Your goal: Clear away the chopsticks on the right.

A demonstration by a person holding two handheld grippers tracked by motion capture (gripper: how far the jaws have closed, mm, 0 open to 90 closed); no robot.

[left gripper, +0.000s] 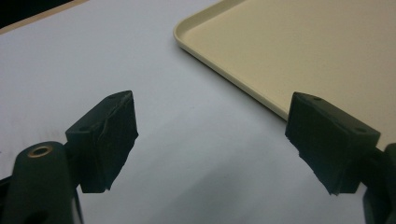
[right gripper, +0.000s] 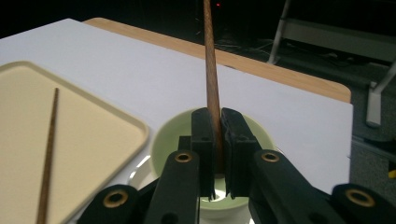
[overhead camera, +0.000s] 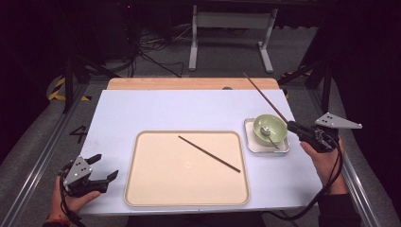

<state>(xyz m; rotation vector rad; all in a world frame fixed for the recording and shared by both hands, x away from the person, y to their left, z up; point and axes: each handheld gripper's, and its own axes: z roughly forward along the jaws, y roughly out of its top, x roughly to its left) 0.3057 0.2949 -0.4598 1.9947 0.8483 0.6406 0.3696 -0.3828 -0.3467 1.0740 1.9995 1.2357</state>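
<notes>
R tool [overhead camera: 294, 127] clenched on a chopstick [overhead camera: 265, 95], held over green bowl [overhead camera: 269, 126]. L tool [overhead camera: 105, 172] released, jaws wide, resting on tabletop [overhead camera: 165, 111] beside tray [overhead camera: 142, 142] w/ 2nd chopstick [overhead camera: 209, 153].

The high view looks down over the table [overhead camera: 118, 118]; both tool views sit low, sharing the tray [overhead camera: 142, 189].

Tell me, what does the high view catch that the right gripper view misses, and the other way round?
The high view alone has the left gripper, open beside the tray, and a spoon in the green bowl.

The right gripper view alone shows close up how the right gripper pinches a chopstick between its pads.

Both show the beige tray, the second chopstick lying on it, and the white table.
</notes>
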